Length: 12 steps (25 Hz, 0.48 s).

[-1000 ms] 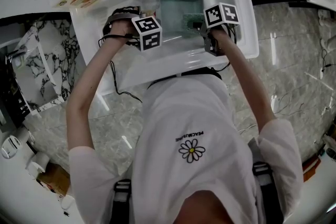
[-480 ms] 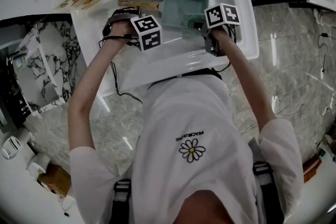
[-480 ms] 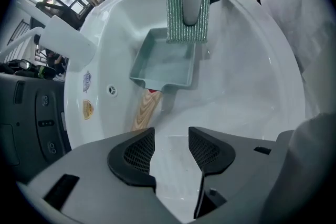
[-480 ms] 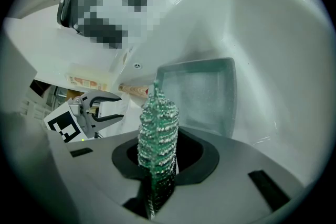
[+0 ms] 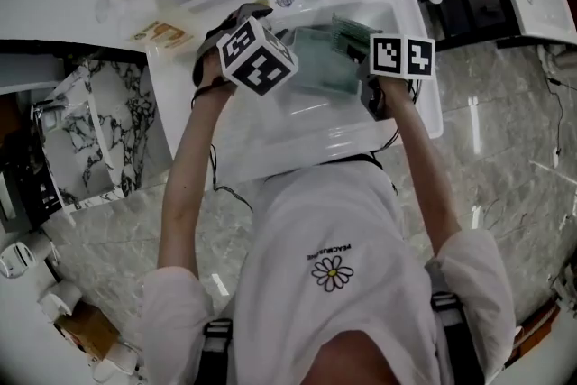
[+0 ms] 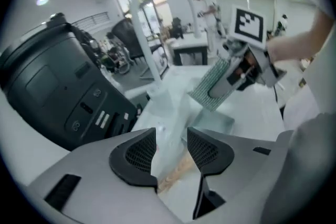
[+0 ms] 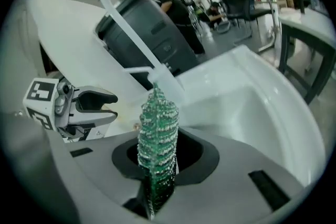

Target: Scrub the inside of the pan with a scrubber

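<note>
Item: pale green translucent rectangular pan (image 5: 317,66), held tilted over the white sink (image 5: 288,140). Holder: left tongs (image 6: 171,143), clamped on the pan's near end, where a tan handle-like strip (image 6: 176,173) fills the gap between the pads; these jaws have just closed a little further on it. From there the pan's long axis runs straight ahead of the left tongs and toward the right tongs (image 7: 157,165), its open inside facing upward. Tool: green mesh scrubber (image 7: 157,123), pinched upright between the right tongs' closed jaws, free end pointing forward. Position: scrubber just beyond the pan's far end and slightly above it, near but apparently not touching. Judgement: right hand is the nearer to the pan's inside; the coming move looks like a short drop of the scrubber toward the left tongs, into the pan.
</note>
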### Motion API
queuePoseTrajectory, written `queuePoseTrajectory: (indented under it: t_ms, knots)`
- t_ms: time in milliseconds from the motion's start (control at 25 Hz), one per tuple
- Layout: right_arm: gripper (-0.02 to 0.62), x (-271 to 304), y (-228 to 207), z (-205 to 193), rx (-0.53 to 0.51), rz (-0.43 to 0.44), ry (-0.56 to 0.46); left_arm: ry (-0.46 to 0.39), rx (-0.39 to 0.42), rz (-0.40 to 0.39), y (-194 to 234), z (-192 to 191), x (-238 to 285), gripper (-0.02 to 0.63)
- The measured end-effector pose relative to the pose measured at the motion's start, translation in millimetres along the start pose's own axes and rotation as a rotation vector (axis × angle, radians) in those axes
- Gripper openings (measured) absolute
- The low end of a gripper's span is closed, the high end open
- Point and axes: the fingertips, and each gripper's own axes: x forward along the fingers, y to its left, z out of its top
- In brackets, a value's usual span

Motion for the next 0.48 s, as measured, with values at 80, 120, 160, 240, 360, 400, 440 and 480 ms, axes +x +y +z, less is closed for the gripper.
queuePoseTrajectory:
  t_ms: [80, 120, 160, 240, 360, 400, 440, 480]
  knots:
    - [0.061, -19, 13, 28, -0.083, -0.028, -0.110, -0.128, -0.109, 0.042, 14, 26, -28, 0.190]
    - [0.061, -29, 20, 40, -0.122, -0.036, -0.165, -0.189, -0.157, 0.067, 20, 36, -43, 0.178]
    - [0.061, -38, 29, 51, -0.162, -0.042, -0.221, -0.248, -0.200, 0.095, 26, 45, -59, 0.167]
    - [0.061, -58, 48, 72, -0.251, -0.051, -0.334, -0.369, -0.286, 0.164, 38, 59, -89, 0.131]
    - [0.061, -88, 79, 93, -0.388, -0.071, -0.488, -0.556, -0.434, 0.250, 45, 70, -127, 0.114]
    - [0.061, -97, 89, 97, -0.426, -0.077, -0.532, -0.606, -0.479, 0.273, 44, 71, -137, 0.108]
    - [0.061, -104, 98, 99, -0.461, -0.081, -0.571, -0.646, -0.520, 0.295, 42, 70, -145, 0.095]
    - [0.061, -111, 106, 100, -0.493, -0.083, -0.605, -0.680, -0.559, 0.315, 40, 69, -151, 0.080]
